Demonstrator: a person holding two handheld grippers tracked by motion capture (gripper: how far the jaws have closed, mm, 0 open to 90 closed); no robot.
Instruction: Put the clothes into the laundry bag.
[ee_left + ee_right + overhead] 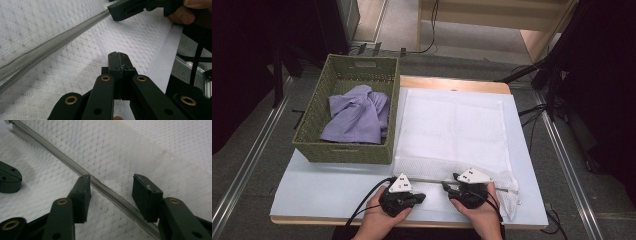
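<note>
Apparently the mesh bag (452, 130) lies zipped, the purple shirt (357, 117) waiting in the basket (312, 120). Left claw (118, 58) pinched shut, empty; right claw (111, 188) wide open astride the zipper (75, 168).

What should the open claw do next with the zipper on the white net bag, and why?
Probably close the right gripper on the zipper. Its jaws stand open with the zipper line running between them, over the white mesh bag. The left gripper has its jaws shut close beside the zipper, low on the bag; whether it pinches mesh is unclear. Closing would give a hold on the zipper.
</note>
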